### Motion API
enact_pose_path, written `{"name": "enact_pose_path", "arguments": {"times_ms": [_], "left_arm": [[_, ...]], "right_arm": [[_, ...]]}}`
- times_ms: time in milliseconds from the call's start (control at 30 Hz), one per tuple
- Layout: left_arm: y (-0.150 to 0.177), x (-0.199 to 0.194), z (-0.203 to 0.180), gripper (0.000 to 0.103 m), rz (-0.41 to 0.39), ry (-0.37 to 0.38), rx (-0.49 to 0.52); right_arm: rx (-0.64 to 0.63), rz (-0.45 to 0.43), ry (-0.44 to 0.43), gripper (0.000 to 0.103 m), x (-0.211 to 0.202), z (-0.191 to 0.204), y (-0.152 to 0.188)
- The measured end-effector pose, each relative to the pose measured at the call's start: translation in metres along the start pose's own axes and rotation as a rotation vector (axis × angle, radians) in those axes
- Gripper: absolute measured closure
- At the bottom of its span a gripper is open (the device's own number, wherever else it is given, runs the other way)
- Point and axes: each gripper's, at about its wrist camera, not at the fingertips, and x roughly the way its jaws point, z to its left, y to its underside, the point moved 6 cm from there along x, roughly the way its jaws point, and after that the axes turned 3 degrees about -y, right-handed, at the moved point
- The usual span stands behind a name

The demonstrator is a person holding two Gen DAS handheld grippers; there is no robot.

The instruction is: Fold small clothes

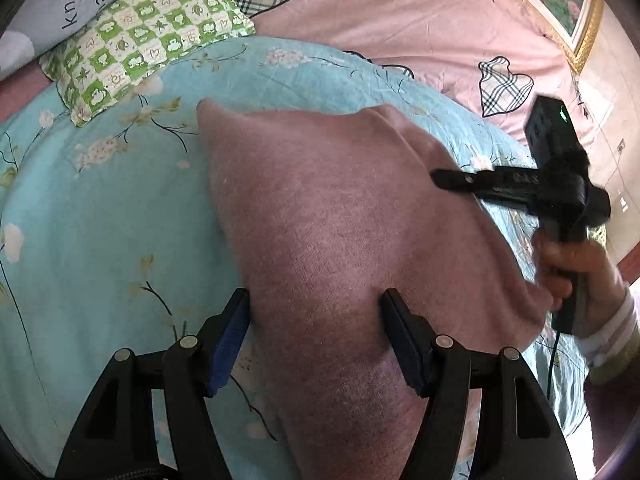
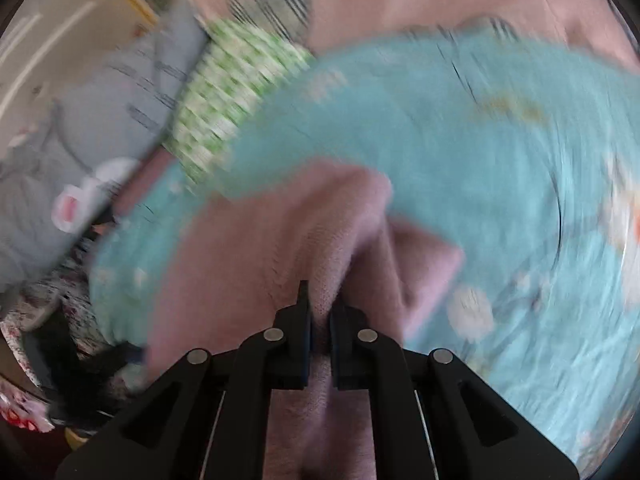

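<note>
Dusty-pink knit garment (image 1: 340, 220) spread on blue floral bedding; right edge bunched, lifted.

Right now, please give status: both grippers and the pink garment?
Left gripper open over pink garment. Right gripper shut on garment's edge. Green pillow well clear.

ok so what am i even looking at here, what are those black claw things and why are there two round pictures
Each black claw is a hand-held two-finger gripper with a wide-angle camera on it, looking along its fingers. No robot: a person's hand holds each one.

The left camera's picture shows the left gripper, jaws wide open over a pink knitted garment, one finger seemingly touching it. The garment lies on a light blue flowered blanket, on a pink bedsheet. A green checked pillow lies behind. At the side is the right gripper.

The right camera's picture is blurred by motion. It shows the right gripper shut on a pinched fold of the same garment.
</note>
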Motion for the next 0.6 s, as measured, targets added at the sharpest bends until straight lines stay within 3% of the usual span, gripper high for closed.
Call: {"name": "enact_pose_path", "arguments": {"times_ms": [100,233,367,433,467,533,600], "left_arm": [[0.0,-0.005,0.0,0.035,0.003,-0.008,-0.007],[0.003,-0.015,0.0,0.036,-0.003,0.0,-0.007],[0.006,-0.012,-0.003,0.036,-0.002,-0.012,-0.015],[0.006,-0.012,-0.006,0.036,-0.003,-0.027,-0.009],[0.005,-0.012,-0.006,0.036,-0.004,-0.029,-0.005],[0.006,-0.011,-0.008,0.036,-0.007,-0.035,0.005],[0.007,-0.009,-0.006,0.035,-0.009,-0.034,0.014]], "right_arm": [[0.06,-0.059,-0.052,0.091,-0.033,0.001,0.017],[0.02,-0.084,-0.104,0.091,-0.077,0.026,0.057],[-0.026,-0.001,-0.023,0.089,-0.073,0.027,0.1],[-0.042,0.021,0.02,0.094,-0.069,0.022,0.11],[-0.053,0.014,0.051,0.1,-0.071,0.02,0.113],[-0.058,-0.012,0.114,0.101,-0.076,0.013,0.115],[-0.005,-0.037,0.108,0.102,-0.081,-0.001,0.121]]}}
